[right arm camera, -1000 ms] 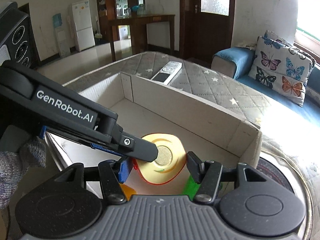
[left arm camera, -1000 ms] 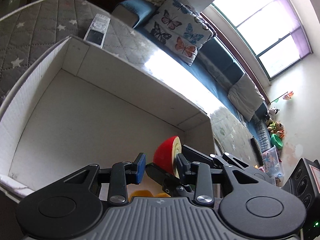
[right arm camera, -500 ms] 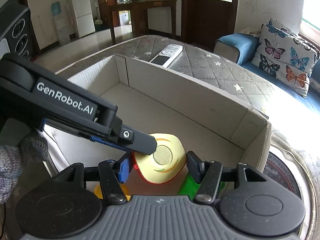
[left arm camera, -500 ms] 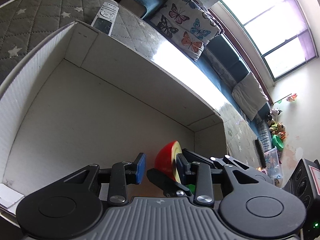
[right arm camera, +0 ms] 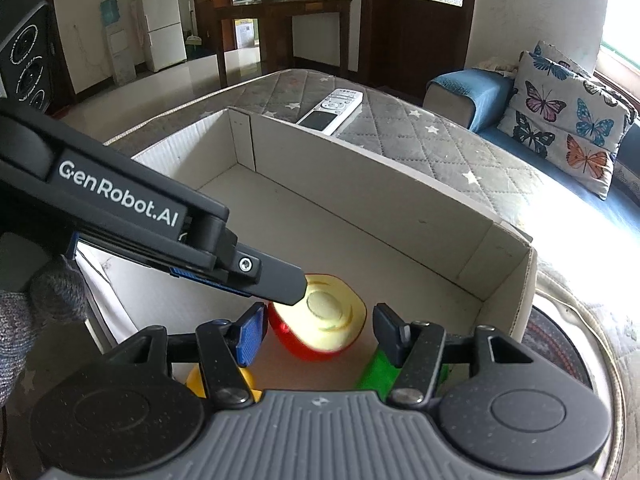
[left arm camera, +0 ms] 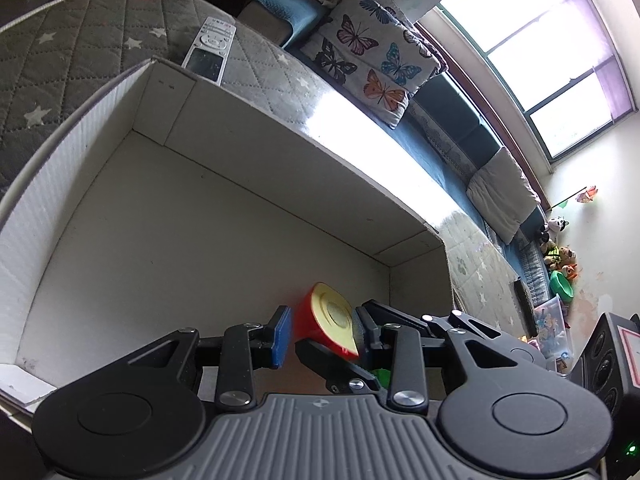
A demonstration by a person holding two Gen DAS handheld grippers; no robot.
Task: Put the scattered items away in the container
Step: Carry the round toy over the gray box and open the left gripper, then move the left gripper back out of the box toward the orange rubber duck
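Both grippers, left (left arm camera: 320,334) and right (right arm camera: 318,330), stood released around the half apple (right arm camera: 320,326), possibly mid-drop; it could roll toward the box's (right arm camera: 400,176) three-o'clock wall.

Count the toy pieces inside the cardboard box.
3 show in the cardboard box: a red half apple mid-floor, a yellow piece and a green piece behind the right gripper's fingers. More may be hidden.

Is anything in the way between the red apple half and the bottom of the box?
Nothing visible. The apple half sits between the open fingers of the left gripper, already inside the box, low over its bare floor. The yellow toy and green toy lie nearer the camera, off to each side.
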